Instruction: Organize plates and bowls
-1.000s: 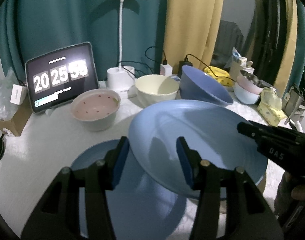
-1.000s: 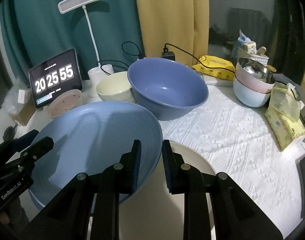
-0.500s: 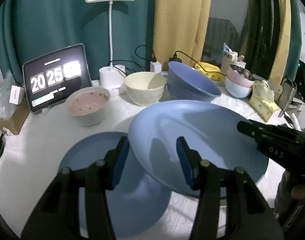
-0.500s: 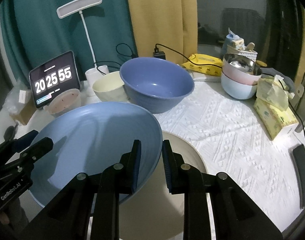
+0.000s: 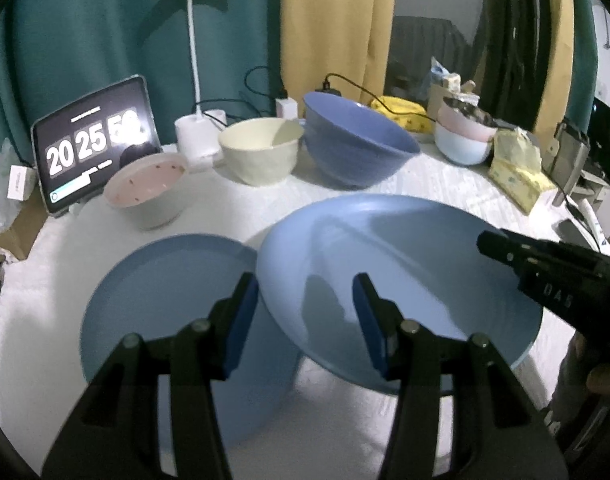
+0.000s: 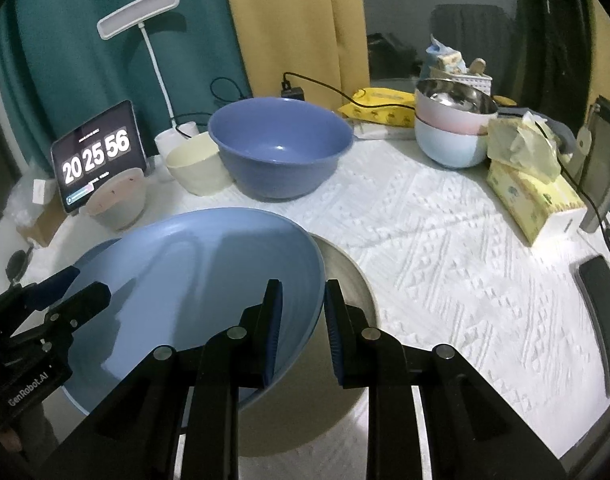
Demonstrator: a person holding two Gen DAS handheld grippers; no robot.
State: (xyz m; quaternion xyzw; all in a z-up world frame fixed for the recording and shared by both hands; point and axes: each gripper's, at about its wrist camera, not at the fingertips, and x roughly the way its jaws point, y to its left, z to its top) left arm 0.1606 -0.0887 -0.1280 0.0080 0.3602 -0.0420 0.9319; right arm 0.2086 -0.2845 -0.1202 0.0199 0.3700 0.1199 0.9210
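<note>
A light blue deep plate (image 5: 405,264) (image 6: 193,280) hangs tilted above the white tablecloth, carried by both grippers. My left gripper (image 5: 305,316) straddles its left rim, one pad outside and one inside, shut on it. My right gripper (image 6: 301,316) is shut on the right rim. A flat blue plate (image 5: 165,300) lies on the cloth below and to the left, partly covered. A beige plate (image 6: 345,292) lies under the right side. Behind stand a large violet-blue bowl (image 6: 281,152), a cream bowl (image 5: 261,152) and a pink speckled bowl (image 5: 145,184).
A stack of pink and pale blue bowls with a steel bowl on top (image 6: 453,128) stands at the back right. A tissue box (image 6: 533,196) and a dark phone (image 6: 601,300) lie on the right. A tablet clock (image 5: 93,144) and a lamp base (image 5: 197,140) stand at the back left.
Both grippers have carried the light blue plate to the right and slightly lower. More of the flat blue plate and the beige plate now shows.
</note>
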